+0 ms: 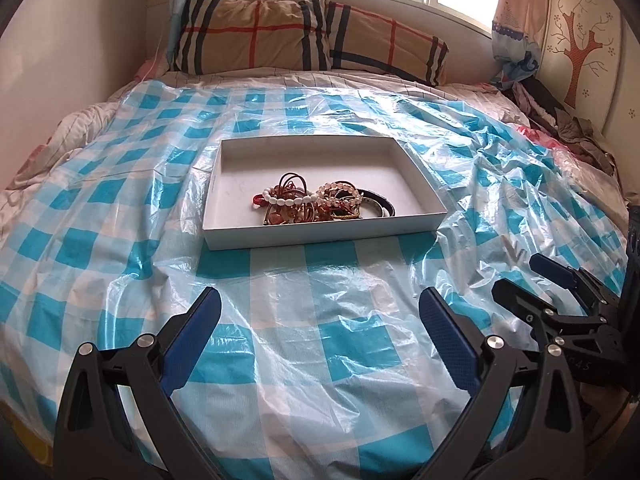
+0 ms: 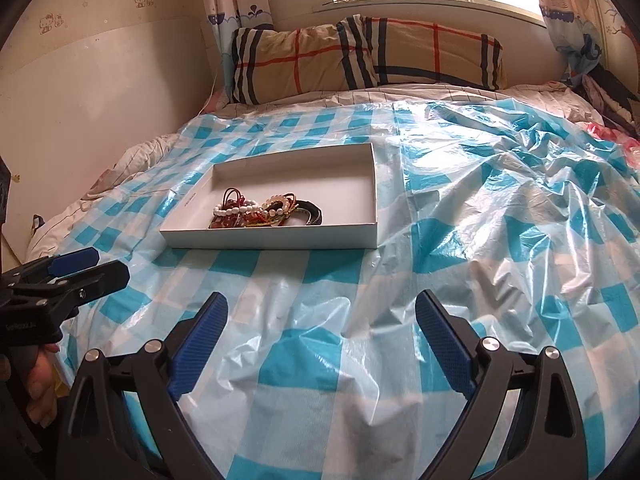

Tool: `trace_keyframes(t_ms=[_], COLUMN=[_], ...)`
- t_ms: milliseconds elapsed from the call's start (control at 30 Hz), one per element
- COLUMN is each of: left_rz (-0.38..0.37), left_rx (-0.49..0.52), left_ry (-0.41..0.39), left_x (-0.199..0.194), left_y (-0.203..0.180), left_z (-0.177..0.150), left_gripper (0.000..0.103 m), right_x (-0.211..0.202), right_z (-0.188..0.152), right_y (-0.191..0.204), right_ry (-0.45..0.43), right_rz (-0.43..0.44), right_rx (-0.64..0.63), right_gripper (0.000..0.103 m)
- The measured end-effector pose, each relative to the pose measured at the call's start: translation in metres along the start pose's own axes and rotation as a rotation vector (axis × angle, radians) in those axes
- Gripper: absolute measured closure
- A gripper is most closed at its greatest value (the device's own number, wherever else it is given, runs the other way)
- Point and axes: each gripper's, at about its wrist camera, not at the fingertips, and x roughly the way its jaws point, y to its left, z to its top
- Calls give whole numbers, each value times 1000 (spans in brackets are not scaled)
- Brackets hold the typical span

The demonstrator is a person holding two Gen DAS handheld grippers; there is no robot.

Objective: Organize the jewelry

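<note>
Currently one white box [image 1: 224,184] holds one jewelry heap [image 1: 320,202], while both hand-held grippers [image 1: 320,312] [image 2: 322,316] gape wide, empty.

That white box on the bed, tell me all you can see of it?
The white box is a shallow, open rectangular tray with low straight walls, seemingly cardboard, with no lid in sight. It lies flat on the blue-and-white checked plastic sheet spread over the bed, nearer the pillows than the grippers. Inside, toward its near wall, sits a tangled heap of jewelry: pale bead bracelets, red cords, a dark bangle. The rest of its floor is bare. Neither gripper touches it.
</note>
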Motion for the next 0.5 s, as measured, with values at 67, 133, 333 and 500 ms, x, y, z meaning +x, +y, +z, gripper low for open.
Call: trace_keyframes(t_ms=[67,133,333,500], left_rz=[-2,-2,-3,-2], left_rx=[6,12,33,50], left_ry=[-6,-12,-25,-36], left_x=[-11,-21,-51,-76], left_y=[-2,-4,-7,-9], left_z=[-2,-5,-14,-23], left_gripper=[8,8,8,8], right_x=[-13,-27,-61,-85], right_z=[-4,-7,-14,-24], right_y=[4,9,30,51], right_ry=[-4,-11,-37,-50], right_rz=[3,10,28,29], right_rx=[-6,-10,-32,-67], right_gripper=[12,12,11,10])
